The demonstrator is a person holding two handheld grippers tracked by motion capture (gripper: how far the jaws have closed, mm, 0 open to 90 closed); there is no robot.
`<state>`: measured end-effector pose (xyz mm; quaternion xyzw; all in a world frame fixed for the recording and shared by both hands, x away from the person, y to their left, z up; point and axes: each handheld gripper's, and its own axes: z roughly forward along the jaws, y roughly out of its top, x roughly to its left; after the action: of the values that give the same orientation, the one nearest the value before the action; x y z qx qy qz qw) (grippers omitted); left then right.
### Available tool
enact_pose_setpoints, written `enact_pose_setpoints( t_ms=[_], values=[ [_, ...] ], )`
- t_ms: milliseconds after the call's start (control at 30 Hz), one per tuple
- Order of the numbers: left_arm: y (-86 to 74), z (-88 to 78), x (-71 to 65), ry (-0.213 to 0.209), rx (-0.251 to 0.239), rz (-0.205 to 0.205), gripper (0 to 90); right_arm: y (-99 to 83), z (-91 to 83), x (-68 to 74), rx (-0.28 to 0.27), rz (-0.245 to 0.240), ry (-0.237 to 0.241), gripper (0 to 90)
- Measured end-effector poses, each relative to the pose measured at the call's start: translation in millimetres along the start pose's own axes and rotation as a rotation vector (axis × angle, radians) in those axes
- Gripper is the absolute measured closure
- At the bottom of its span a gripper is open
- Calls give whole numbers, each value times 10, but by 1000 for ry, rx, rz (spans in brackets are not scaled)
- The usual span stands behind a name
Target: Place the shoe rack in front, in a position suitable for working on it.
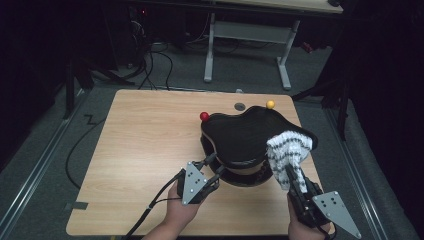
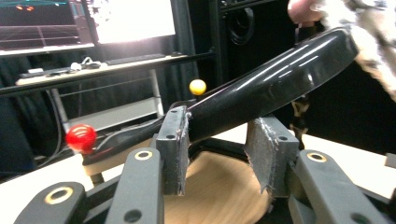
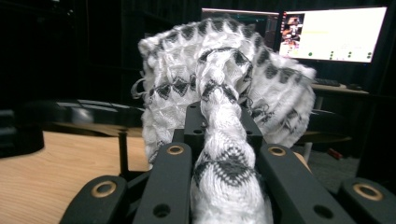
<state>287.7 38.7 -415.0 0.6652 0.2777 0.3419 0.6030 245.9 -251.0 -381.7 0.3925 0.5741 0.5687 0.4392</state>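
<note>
Your cloth [image 1: 289,150] is a white knit with a dark grey diamond pattern, bunched and pinched into a thick roll, its loose end draped on the right rim of the black tray [image 1: 250,135]. That tray is a glossy, wavy-edged shelf raised on a stand, with a red ball [image 1: 204,116] and a yellow ball [image 1: 270,104] at its far tips. It stands toward the table's right edge, its near rim tilted.

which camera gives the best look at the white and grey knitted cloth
The right gripper view: the cloth sits close up, pinched in the right gripper, knit pattern clear. The high view shows it small, draped over the black tray's edge. The left gripper view catches a blurred corner.
</note>
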Motion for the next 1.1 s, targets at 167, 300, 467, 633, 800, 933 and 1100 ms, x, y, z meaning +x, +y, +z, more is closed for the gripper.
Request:
enact_pose_setpoints(
  t_ms=[167,300,467,633,800,933,1100],
  values=[
    [8,41,-141,-45,-6,19,605,30,87,35,-14,-2,28,800],
    [-12,76,-195,-66,0,14,603,-25,219,35,13,-3,21,800],
    [-100,-50,-109,-60,12,26,583,-89,248,33,21,25,34,801],
    [-302,-299,135,10,33,22,583,-10,153,140,0,4,62,801],
    [-377,-348,290,54,50,6,584,70,51,373,-28,-14,119,801],
    [-404,-353,293,56,54,-2,584,86,23,577,-36,-41,168,801],
    [-417,-369,287,58,59,-1,583,20,75,782,-19,-65,228,801]
  ],
)
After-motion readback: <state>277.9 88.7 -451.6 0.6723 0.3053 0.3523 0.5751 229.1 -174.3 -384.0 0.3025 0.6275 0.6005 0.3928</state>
